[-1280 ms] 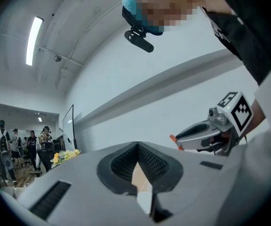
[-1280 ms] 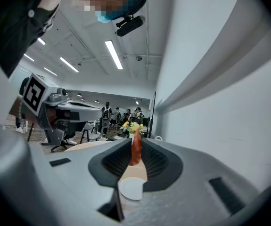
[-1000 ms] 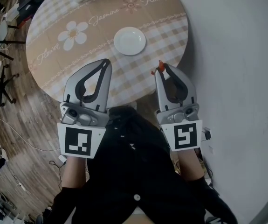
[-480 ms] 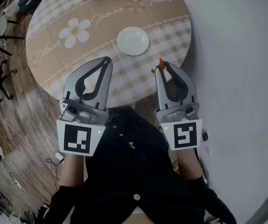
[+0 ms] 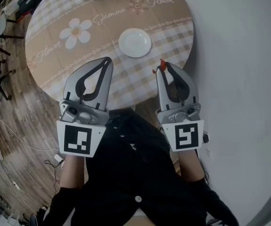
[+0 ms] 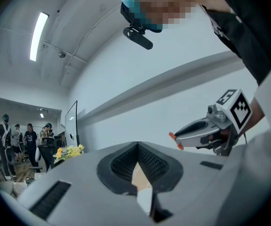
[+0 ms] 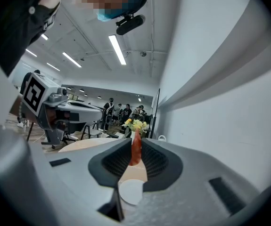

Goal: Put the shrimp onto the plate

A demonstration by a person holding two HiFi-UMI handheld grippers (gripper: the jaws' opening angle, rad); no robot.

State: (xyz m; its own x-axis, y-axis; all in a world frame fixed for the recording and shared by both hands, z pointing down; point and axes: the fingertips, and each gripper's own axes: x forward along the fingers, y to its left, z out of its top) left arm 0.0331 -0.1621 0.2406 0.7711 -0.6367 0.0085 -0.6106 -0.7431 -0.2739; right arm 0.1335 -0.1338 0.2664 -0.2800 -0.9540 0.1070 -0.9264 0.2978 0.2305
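Shrimp point(image 5: 162, 65) pinched upright at the tips of right gripper point(image 5: 163, 67), jaws closed narrow on it; red body sticks up past the tips in the right gripper view point(image 7: 135, 148). It hangs over the round table point(image 5: 55, 36) near the 5 o'clock rim, not on anything. White plate point(image 5: 135, 42) sits bare at 11 o'clock from the shrimp, apart from it. Left gripper point(image 5: 108, 60) is at 9 o'clock of the right one, jaws pressed together, nothing between them. Person's dark clothing below both.
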